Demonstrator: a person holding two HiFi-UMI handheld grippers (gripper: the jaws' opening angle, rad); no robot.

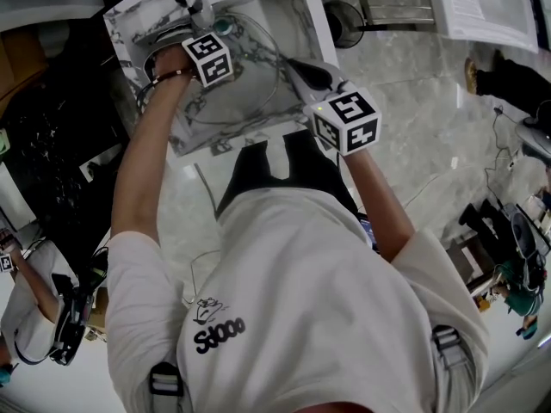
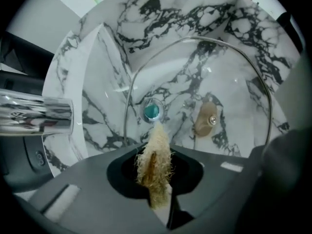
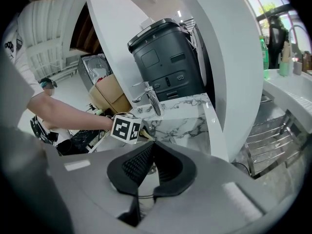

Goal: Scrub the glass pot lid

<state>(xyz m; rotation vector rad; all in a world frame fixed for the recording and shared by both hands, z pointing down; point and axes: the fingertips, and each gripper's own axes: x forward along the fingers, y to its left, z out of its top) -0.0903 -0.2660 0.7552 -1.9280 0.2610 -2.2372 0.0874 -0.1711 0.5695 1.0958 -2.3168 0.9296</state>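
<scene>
The glass pot lid (image 1: 250, 89) stands tilted in the marble sink (image 1: 129, 24). In the left gripper view the lid (image 2: 229, 77) fills the basin, its tan knob (image 2: 206, 119) facing me. My left gripper (image 2: 155, 147) is shut on a pale loofah scrubber (image 2: 155, 157), whose tip points at the lid's lower part near the teal drain (image 2: 152, 111). My left gripper (image 1: 215, 40) hovers over the sink's far side. My right gripper (image 1: 300, 69) is shut on the lid's near rim; that rim shows as a thin line (image 3: 143, 196) between the right gripper (image 3: 151, 147) jaws.
A chrome tap (image 2: 36, 113) juts over the sink at the left. A dark machine (image 3: 165, 57) stands behind the sink. A metal rack (image 1: 392, 3) and papers (image 1: 482, 3) lie to the right. Another person (image 1: 30, 308) is at the lower left.
</scene>
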